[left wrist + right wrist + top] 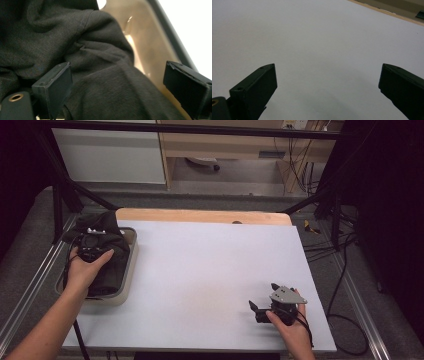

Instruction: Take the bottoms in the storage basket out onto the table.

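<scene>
**Two grippers, jaws apart: left at the cloth in the tray, right over bare table**

Two hand-held black two-jaw grippers are in frame. Landmark for all positions: the beige rounded-rectangular plastic tray (pixel 131 251) at the left edge of the white rectangular table top (pixel 210 270).

Left gripper (pixel 91 246): held above the tray, over its far half, with the person's left hand (pixel 85 270) wrapped around its body. In the left gripper view its jaws stand wide apart. The dark grey crumpled fabric garment (pixel 100 75) fills the gap between them and bulges up toward the camera. One jaw presses against or sits just beside a fold; the other sits at the tray's inner wall (pixel 147 50), with a sliver of beige showing between it and the cloth. Nothing is pinched; whether the jaw faces touch the cloth on both sides cannot be told.

Garment: lies inside the tray, heaped, covering most of the tray floor. In the high view part of it (pixel 100 227) spills over the tray's far-left rim. A small white bit (pixel 96 230) shows on top of the heap near the gripper; what it is cannot be told.

Right gripper (pixel 265 302): well apart from the tray, at the opposite, near-right part of the table, in the person's right hand (pixel 292 332). Grey three-cornered plate (pixel 286 295) on top. Jaws point roughly toward the tray side and are spread wide, holding nothing; bare white surface (pixel 322 50) shows between them in the right gripper view.
</scene>
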`<move>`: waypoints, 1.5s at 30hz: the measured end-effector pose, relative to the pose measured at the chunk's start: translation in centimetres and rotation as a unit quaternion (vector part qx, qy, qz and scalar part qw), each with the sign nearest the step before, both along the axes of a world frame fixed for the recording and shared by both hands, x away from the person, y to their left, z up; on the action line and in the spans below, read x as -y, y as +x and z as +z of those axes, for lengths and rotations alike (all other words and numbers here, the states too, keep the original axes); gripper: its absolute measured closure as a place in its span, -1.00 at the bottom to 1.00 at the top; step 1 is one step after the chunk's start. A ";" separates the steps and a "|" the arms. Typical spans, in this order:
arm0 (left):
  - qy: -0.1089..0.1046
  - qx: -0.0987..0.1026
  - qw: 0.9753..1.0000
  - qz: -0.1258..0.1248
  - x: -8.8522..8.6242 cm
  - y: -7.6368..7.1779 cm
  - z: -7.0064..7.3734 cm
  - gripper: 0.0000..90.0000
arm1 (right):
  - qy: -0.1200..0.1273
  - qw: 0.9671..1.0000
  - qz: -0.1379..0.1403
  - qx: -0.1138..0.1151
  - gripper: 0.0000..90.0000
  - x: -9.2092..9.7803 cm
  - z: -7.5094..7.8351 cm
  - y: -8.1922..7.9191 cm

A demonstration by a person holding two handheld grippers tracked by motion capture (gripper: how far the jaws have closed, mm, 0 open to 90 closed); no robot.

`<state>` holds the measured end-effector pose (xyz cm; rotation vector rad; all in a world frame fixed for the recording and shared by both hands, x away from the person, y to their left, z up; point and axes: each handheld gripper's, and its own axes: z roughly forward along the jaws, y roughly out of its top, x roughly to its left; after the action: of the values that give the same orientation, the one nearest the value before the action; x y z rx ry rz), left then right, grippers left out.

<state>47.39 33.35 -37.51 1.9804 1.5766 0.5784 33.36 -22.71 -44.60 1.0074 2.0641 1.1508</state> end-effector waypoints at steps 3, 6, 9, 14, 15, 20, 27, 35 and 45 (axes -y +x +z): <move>0.004 -0.015 1.000 0.003 -0.2 0.4 -0.8 -0.80 | 0.001 1.000 0.001 -0.001 -0.95 0.0 0.0 0.0; -0.017 -0.037 0.999 0.012 -1.0 1.0 -1.9 -0.82 | 0.000 1.000 0.002 -0.002 -0.95 0.0 -0.1 0.0; -0.032 -0.048 0.998 0.021 -1.5 1.3 -2.5 -0.89 | -0.004 1.000 0.002 -0.002 -0.95 -0.1 -0.1 0.1; -0.065 -0.067 0.995 0.020 -2.3 1.9 -3.4 -0.99 | -0.005 1.000 0.004 -0.004 -0.95 -0.2 -0.1 0.1; -0.062 -0.067 0.996 0.018 -2.2 1.9 -3.5 -1.00 | -0.005 1.000 0.005 -0.005 -0.95 -0.2 -0.2 0.1; -0.051 -0.076 0.996 0.012 -2.0 2.3 -4.0 -1.00 | -0.004 1.000 0.006 -0.006 -0.95 -0.3 -0.2 0.1; -0.041 -0.079 0.996 0.018 -2.2 2.5 -4.1 -0.70 | -0.012 1.000 0.010 -0.008 -0.95 -0.5 -0.3 0.1; -0.059 -0.082 0.995 0.018 -2.9 2.4 -2.8 0.27 | -0.011 1.000 0.010 -0.006 -0.95 -0.4 -0.1 0.1; -0.113 0.013 0.993 -0.008 -3.9 0.1 0.9 0.60 | -0.018 1.000 0.015 -0.006 -0.95 -0.8 -0.3 0.3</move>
<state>47.46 37.21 -36.64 1.8064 1.5363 0.3985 33.63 -21.95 -44.90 0.9719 2.1083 1.1223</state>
